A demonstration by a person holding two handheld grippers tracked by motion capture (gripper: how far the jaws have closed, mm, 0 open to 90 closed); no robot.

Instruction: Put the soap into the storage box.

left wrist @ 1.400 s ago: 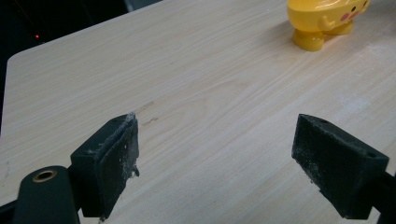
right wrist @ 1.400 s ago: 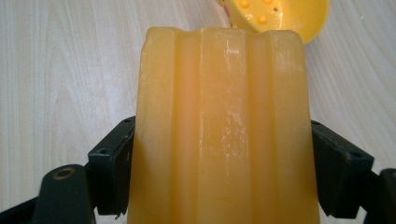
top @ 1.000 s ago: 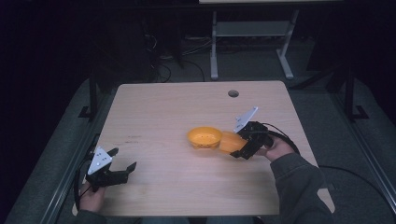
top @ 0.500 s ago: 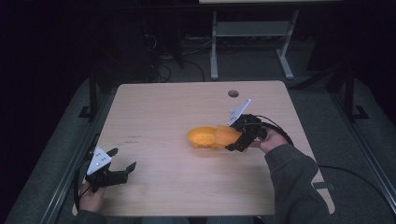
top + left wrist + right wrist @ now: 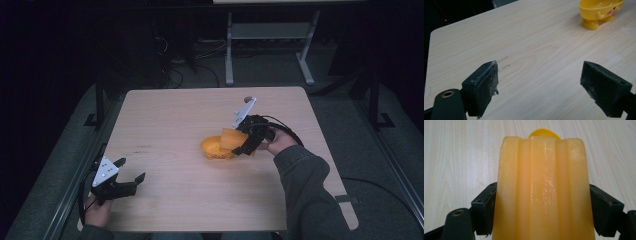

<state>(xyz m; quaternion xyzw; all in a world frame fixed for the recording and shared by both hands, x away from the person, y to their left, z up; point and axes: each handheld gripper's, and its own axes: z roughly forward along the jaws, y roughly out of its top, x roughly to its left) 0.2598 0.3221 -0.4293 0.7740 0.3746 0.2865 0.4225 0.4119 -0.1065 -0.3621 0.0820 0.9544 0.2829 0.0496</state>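
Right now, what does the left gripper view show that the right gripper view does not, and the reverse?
Left gripper view: its fingers spread wide over bare wood, and the yellow bowl standing on stubby feet, with pink cheek marks. Right gripper view: an orange ridged piece clamped between its fingers, the bowl's rim peeking behind. Both share the wooden table and the bowl.

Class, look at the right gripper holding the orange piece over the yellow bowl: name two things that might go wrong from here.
1. The right gripper grips the smooth, ribbed orange piece by its sides, tilted over the bowl; it may slip out.
2. The bowl stands on small feet, and the left gripper is open, far away; a push may tip or slide it.
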